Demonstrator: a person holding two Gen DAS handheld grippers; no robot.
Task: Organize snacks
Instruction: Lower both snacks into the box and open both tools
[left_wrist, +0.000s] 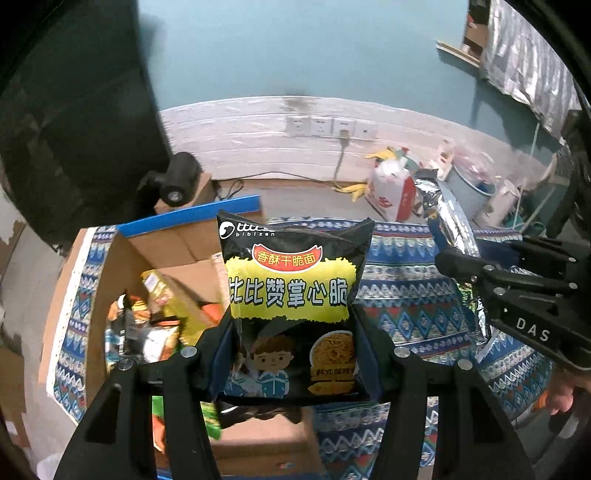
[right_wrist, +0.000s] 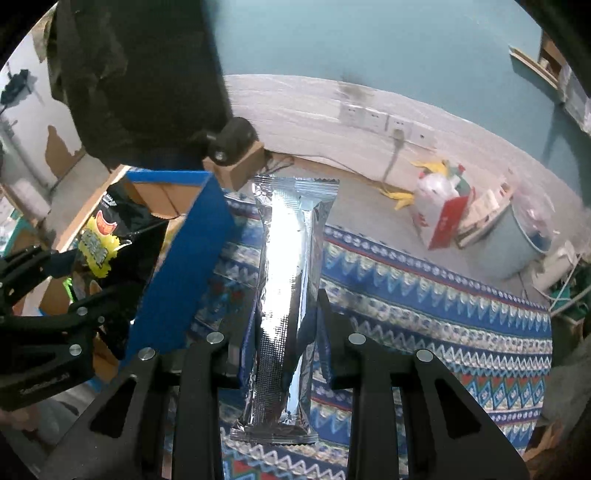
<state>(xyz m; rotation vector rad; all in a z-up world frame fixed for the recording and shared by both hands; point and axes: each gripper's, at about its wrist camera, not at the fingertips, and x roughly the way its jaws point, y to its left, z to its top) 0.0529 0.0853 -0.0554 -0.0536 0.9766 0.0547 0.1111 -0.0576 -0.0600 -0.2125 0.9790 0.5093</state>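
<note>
My left gripper (left_wrist: 295, 354) is shut on a black and yellow noodle snack bag (left_wrist: 291, 291) and holds it upright in the air by the right edge of an open cardboard box (left_wrist: 177, 243) with a blue flap. Several snack packs (left_wrist: 155, 321) lie inside the box. My right gripper (right_wrist: 286, 332) is shut on a long silver foil pack (right_wrist: 288, 295), held upright above the patterned blue cloth (right_wrist: 424, 306). The right gripper (left_wrist: 458, 266) and its silver pack (left_wrist: 448, 218) show at the right of the left wrist view. The left gripper (right_wrist: 66, 280) with the black bag (right_wrist: 110, 236) shows at the left of the right wrist view.
A table covered with the patterned cloth (left_wrist: 406, 314) carries the box. Behind it are a small black camera on a cardboard block (left_wrist: 177, 181), a wall socket strip (left_wrist: 328, 127) with a cable, a red and white bag (left_wrist: 393, 192), banana peels (left_wrist: 351, 190) and a grey bin (left_wrist: 469, 184).
</note>
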